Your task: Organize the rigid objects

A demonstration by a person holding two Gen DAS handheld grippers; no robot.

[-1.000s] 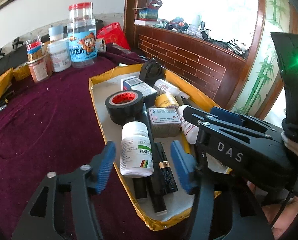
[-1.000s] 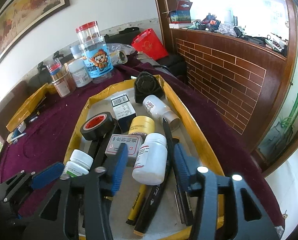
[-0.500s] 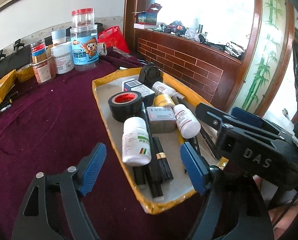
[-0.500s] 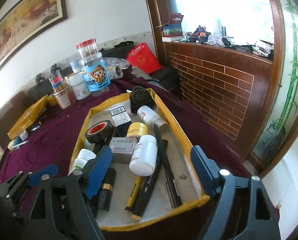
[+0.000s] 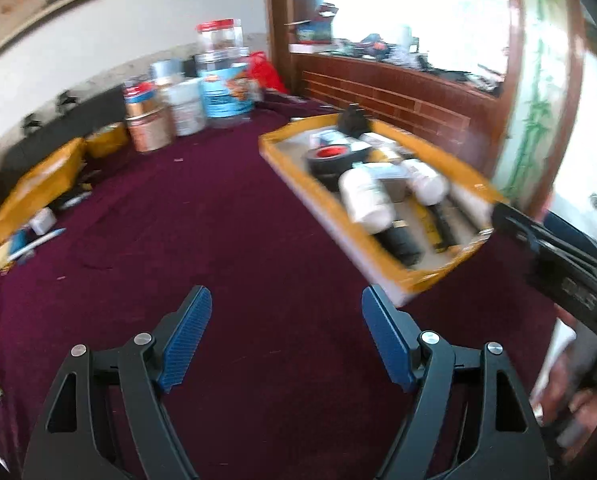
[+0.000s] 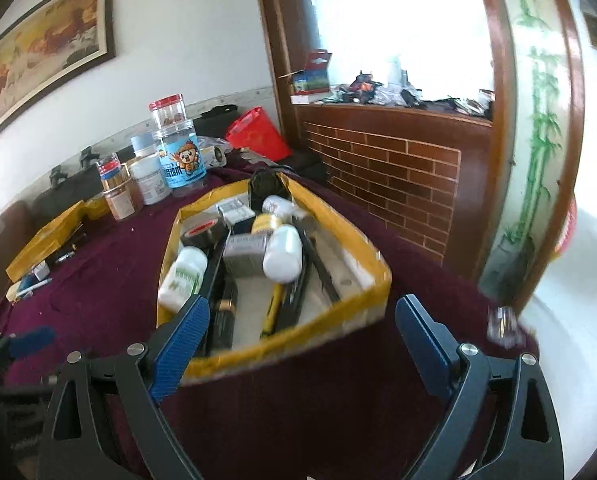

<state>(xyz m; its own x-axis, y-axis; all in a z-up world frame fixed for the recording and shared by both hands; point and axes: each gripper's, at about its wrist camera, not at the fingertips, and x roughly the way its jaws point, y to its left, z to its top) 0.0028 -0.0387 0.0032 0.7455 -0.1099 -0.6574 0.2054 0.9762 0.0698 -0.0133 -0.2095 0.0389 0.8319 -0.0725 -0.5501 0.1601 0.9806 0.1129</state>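
Note:
A yellow-rimmed tray (image 6: 378, 280) on the maroon cloth holds a white pill bottle with a green label (image 6: 184, 276), another white bottle (image 6: 283, 254), black tape (image 6: 204, 232), small boxes, pens and dark sticks. The tray also shows in the left wrist view (image 5: 382, 272), blurred, to the right. My left gripper (image 5: 286, 340) is open and empty over bare cloth, left of the tray. My right gripper (image 6: 302, 352) is open and empty, just before the tray's near edge.
Jars and bottles (image 6: 174, 160) stand at the back by the wall. A flat yellow box (image 5: 38, 188) and small loose items (image 5: 26, 240) lie at the far left. A brick-pattern wooden ledge (image 6: 382, 168) runs along the right.
Both grippers have pulled back from the tray and opened wider. The left one has swung left over bare cloth. The two white bottles now lie in the tray.

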